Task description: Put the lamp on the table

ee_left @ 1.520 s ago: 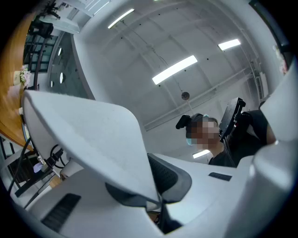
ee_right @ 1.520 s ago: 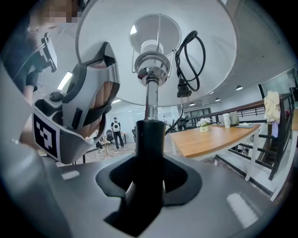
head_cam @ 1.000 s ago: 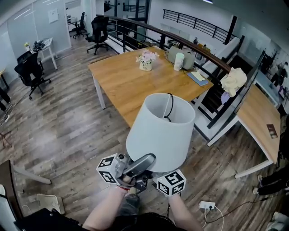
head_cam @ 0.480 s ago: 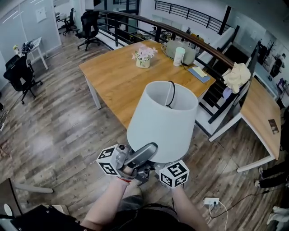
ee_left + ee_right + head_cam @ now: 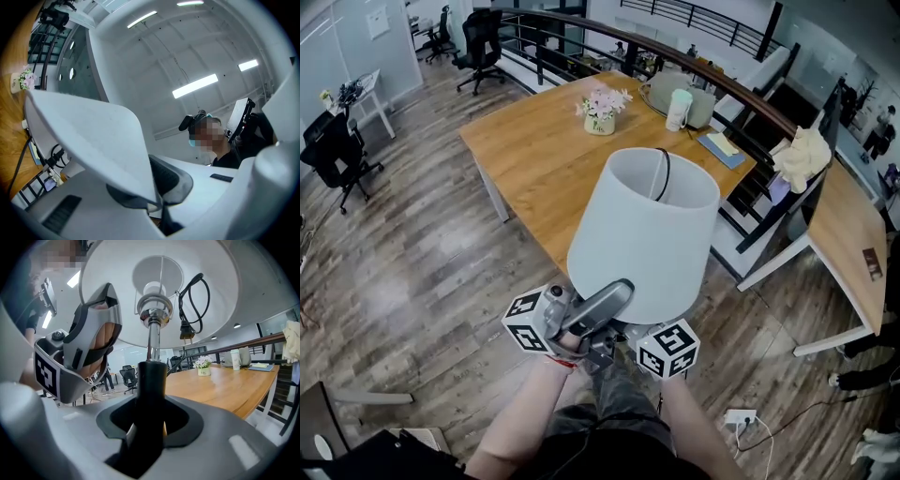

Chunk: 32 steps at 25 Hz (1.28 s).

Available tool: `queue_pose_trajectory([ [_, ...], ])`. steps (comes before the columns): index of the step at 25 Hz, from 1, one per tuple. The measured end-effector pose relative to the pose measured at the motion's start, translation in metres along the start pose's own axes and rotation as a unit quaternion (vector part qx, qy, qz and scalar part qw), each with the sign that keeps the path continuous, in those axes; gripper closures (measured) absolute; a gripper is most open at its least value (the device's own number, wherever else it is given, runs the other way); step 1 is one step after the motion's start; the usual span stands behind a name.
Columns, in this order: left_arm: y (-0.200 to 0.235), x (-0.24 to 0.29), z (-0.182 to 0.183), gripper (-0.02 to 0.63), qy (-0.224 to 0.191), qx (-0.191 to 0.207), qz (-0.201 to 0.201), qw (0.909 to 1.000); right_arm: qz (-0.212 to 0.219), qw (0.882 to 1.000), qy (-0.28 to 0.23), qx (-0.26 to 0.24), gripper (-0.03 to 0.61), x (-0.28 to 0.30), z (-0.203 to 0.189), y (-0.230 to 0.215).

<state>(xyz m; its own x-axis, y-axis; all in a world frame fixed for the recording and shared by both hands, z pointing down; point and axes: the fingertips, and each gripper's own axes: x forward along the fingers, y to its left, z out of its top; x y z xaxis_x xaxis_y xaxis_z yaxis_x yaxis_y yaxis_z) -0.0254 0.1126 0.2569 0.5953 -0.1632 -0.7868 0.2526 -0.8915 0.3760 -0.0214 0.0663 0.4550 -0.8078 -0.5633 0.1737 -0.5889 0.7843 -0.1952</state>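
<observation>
I carry a lamp with a white cone shade in front of me, above the wood floor and just short of the wooden table. My left gripper is shut on the shade's lower rim, which runs between its jaws. My right gripper is shut on the lamp's black stem under the shade. The lamp's black cord and plug are tucked up inside the shade. The lamp's foot is hidden.
On the table's far side stand a flower pot, a white cup, a bag and a notebook. A second table is at the right, office chairs at the left, a power strip on the floor.
The table has come nearer in the head view. The lamp rides slightly higher and closer to the table's near edge. Both grips are unchanged.
</observation>
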Motion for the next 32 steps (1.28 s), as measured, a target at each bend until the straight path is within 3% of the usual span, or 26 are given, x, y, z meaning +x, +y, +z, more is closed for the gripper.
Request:
queue_pose_trajectory([
  [32, 0.262, 0.014, 0.077, 0.612, -0.019, -0.024, 0.056, 0.9980, 0.022, 0.999, 0.034, 0.036, 0.417, 0.138, 0.014, -0.211],
])
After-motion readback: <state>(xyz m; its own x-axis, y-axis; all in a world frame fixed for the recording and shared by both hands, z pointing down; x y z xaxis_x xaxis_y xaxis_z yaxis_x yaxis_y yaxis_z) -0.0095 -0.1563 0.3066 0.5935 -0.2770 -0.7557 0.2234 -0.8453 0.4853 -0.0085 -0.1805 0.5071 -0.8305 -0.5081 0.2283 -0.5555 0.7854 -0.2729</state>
